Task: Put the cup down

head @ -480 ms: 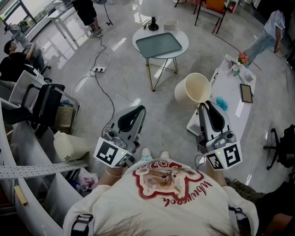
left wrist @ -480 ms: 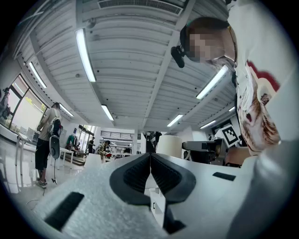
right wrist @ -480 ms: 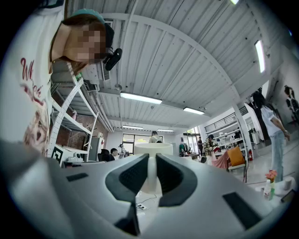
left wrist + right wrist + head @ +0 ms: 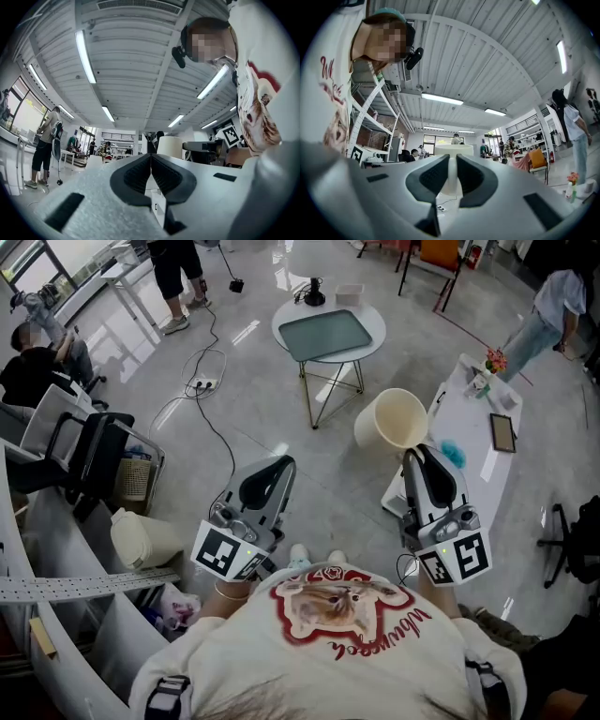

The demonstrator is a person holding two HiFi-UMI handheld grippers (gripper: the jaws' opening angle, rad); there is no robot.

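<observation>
Right tool point(image 4: 411, 455): jaws closed on the wall of a cream cup point(image 4: 392, 418), which is held clear of any surface at 1 o'clock in the head view. The cup is tilted, with its open mouth showing to the head camera. In the right gripper view the same tool point(image 4: 453, 160) shows both dark pads pressed against the cup point(image 4: 447, 150), with the cup's rim rising beyond the jaw tips. Left tool point(image 4: 284, 462): at 7 o'clock of the cup and well apart from it, pointing forward over the floor. In the left gripper view this tool point(image 4: 151, 160) has its jaws brought fully together with nothing between them. White worktop point(image 4: 469, 423): long, at 3 o'clock in the head view, its near edge just beside the held cup. It carries a dark tablet point(image 4: 502, 430), a small bunch of flowers point(image 4: 493, 359) at the far end, and a blue item point(image 4: 452, 451) of a kind that cannot be made out. Round side table point(image 4: 376, 321): at 12 o'clock, on thin metal legs, bearing a grey-green tray point(image 4: 323, 332). Power strip point(image 4: 199, 383): on the floor at 11 o'clock, with a black cable running from it. Black office chair point(image 4: 89, 451): at 9 o'clock.
</observation>
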